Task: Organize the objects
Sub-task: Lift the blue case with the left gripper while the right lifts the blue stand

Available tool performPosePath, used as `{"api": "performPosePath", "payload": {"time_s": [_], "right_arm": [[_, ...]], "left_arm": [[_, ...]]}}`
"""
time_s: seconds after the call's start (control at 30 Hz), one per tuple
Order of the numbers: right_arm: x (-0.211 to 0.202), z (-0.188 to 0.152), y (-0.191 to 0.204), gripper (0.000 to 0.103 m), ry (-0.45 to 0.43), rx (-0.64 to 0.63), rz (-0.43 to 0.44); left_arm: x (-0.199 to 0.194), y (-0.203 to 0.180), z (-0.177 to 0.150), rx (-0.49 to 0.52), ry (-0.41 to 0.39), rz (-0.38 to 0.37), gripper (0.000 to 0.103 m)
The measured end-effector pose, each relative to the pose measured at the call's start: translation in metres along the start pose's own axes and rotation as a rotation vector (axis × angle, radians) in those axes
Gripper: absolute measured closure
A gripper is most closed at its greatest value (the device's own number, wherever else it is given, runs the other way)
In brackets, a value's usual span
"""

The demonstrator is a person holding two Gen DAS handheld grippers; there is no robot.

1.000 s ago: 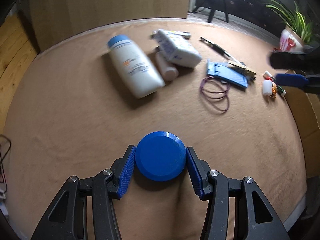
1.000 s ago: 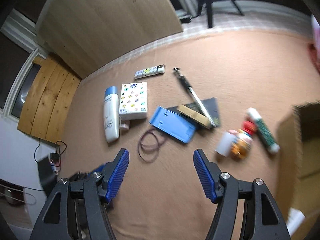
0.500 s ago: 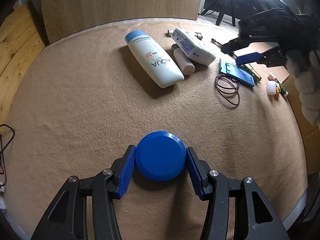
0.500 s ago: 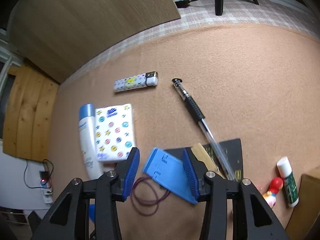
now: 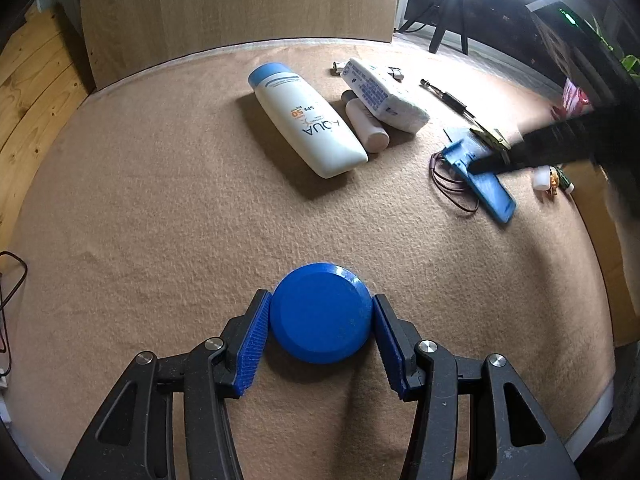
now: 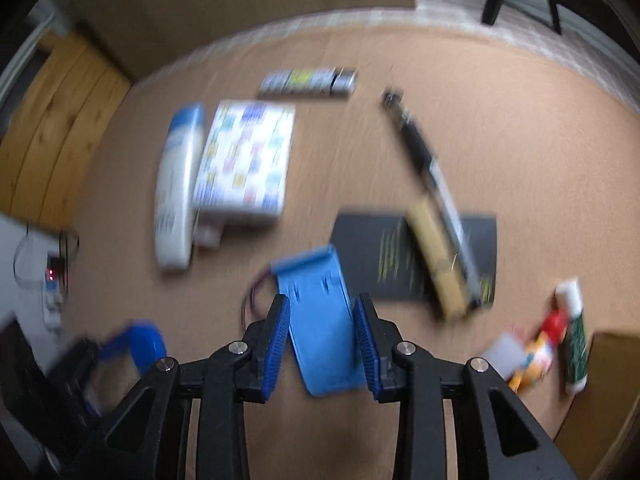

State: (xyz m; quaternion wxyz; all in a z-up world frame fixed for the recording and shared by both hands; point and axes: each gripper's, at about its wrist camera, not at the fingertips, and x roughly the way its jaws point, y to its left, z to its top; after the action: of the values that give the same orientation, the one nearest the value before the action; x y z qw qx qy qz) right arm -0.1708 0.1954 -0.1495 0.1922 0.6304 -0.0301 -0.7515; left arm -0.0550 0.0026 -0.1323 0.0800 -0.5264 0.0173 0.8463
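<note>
My left gripper (image 5: 320, 320) is shut on a round blue lid (image 5: 320, 312), which rests on the tan cloth near the front. In the blurred right wrist view, my right gripper (image 6: 321, 304) is closing on a flat blue plastic holder (image 6: 316, 280). Both pads sit against the holder's long edges. The left wrist view shows that holder (image 5: 490, 190) at the right, under the blurred dark right gripper (image 5: 496, 162). The lid and left gripper also appear as a blur (image 6: 138, 342) at the lower left of the right wrist view.
A white AQUA bottle (image 5: 308, 120), a tissue pack (image 5: 384, 96) and a small white tube (image 5: 366, 122) lie at the back. A purple band (image 5: 448, 184), black card (image 6: 412, 252), pen (image 6: 424, 160), lighter (image 6: 308, 80), glue stick (image 6: 574, 336) and toy (image 6: 532, 356) lie near a cardboard box (image 6: 600, 392).
My right gripper came down over the blue holder and narrowed its jaws onto it; the holder has shifted on the cloth. The left gripper kept its hold on the lid.
</note>
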Motion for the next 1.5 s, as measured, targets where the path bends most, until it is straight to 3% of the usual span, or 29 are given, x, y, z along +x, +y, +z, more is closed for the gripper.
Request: {"api": "performPosePath", "payload": {"time_s": [0.23,0.33,0.4,0.63,0.73,0.77,0.8,1.0,1.27,1.5], "right_arm": [[-0.010,-0.040,0.014,0.076,0.039,-0.093,-0.050],[-0.023,-0.034,0.013,0.073,-0.035,-0.056,-0.057],[-0.027,-0.024,0.013,0.061,-0.065,-0.031,-0.059],[-0.001,-0.001,0.027,0.061,-0.022,-0.055,-0.135],[-0.001,-0.005,0.020,0.061,-0.021,-0.026,-0.123],[-0.002,-0.006,0.018,0.066,-0.018,-0.021,-0.121],[-0.004,-0.009,0.017,0.070,-0.016,-0.018,-0.121],[-0.013,-0.035,0.003,0.070,-0.017,0.012,-0.101],[-0.022,-0.079,0.000,0.070,-0.034,0.059,-0.107],[-0.022,-0.093,0.010,0.070,-0.047,0.065,-0.139]], "left_arm": [[0.005,-0.008,0.004,0.003,-0.003,0.008,0.048],[0.007,-0.005,0.003,0.001,-0.002,0.006,0.048],[0.004,-0.002,0.002,0.002,0.000,0.006,0.048],[0.001,0.004,-0.001,-0.006,0.003,0.002,0.048],[0.001,0.004,-0.001,-0.010,0.002,-0.005,0.044],[0.001,0.004,-0.001,-0.009,0.002,-0.007,0.041],[0.002,0.003,-0.001,-0.006,0.002,-0.009,0.037],[0.006,-0.007,-0.002,0.027,0.001,0.000,0.025],[0.003,-0.009,-0.009,0.059,-0.002,0.000,0.020],[-0.002,0.008,-0.019,0.024,-0.004,0.014,0.019]]}}
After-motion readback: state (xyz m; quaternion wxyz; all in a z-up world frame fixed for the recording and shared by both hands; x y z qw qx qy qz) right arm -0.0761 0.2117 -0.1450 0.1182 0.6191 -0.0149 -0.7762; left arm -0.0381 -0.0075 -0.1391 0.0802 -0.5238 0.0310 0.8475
